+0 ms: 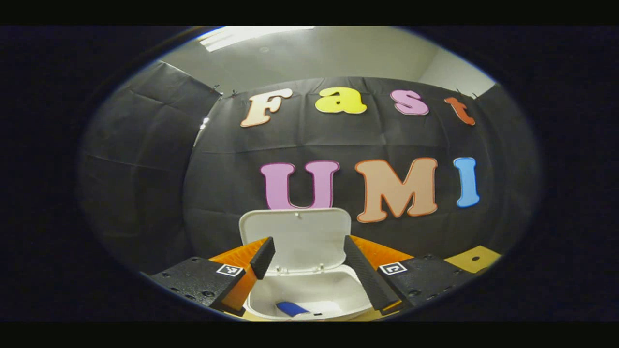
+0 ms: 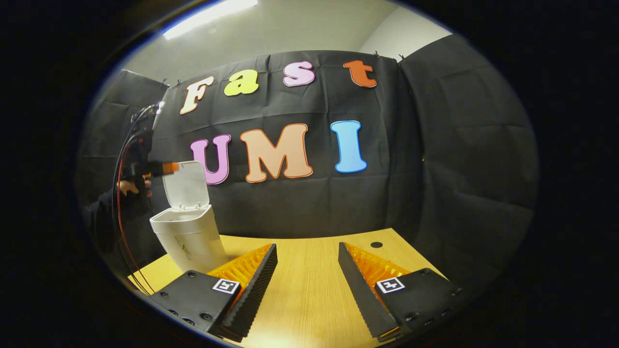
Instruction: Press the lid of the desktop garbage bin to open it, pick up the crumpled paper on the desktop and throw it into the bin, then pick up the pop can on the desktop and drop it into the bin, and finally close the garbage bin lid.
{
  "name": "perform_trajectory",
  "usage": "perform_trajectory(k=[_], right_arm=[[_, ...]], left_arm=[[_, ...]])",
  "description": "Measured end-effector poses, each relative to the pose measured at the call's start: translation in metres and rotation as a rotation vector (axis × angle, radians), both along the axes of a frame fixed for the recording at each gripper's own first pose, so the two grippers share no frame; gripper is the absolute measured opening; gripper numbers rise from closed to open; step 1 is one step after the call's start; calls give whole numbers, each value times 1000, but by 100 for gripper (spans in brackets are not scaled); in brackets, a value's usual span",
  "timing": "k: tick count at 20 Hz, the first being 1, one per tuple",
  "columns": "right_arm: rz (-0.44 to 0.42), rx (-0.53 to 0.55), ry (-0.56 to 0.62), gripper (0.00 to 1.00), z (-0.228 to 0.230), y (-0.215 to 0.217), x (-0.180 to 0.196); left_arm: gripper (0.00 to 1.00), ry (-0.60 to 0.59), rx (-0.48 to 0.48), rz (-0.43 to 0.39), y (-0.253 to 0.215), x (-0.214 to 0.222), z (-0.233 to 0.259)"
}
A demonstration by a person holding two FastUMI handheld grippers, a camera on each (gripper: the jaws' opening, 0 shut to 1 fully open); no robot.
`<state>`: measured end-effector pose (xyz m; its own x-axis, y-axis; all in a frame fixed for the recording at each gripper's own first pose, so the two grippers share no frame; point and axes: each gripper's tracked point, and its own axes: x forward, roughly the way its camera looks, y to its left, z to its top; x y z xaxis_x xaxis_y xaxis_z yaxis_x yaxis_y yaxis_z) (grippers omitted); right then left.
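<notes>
It was a recording booth set up inside an office-like room: black cloth (image 2: 449,145) hung as walls at twelve and three o'clock, clipped along the top, with a plain pale ceiling (image 1: 329,53) and strip light (image 2: 208,14) above, and a wood-grain desktop (image 2: 309,285) below.

The surface (image 2: 309,290) is pale wood grain with a small dark round hole (image 2: 376,245) near its far edge. A white bin (image 2: 188,237) stands on it at the left, lid (image 2: 186,186) raised upright, close to the black cloth wall.
</notes>
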<state>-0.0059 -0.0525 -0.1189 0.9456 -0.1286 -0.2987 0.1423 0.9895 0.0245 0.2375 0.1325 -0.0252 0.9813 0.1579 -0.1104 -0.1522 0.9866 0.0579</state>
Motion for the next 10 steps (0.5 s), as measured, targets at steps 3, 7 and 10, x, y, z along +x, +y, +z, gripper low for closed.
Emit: perform_trajectory(k=[3, 7, 10], right_arm=[[-11, 10, 16, 87, 0, 0, 0], [-30, 4, 35, 87, -7, -6, -3], [-40, -11, 47, 87, -8, -10, -4]], left_arm=[[86, -1, 45, 8, 12, 32, 18], [88, 65, 51, 13, 27, 79, 11], [87, 113, 69, 40, 39, 104, -3]])
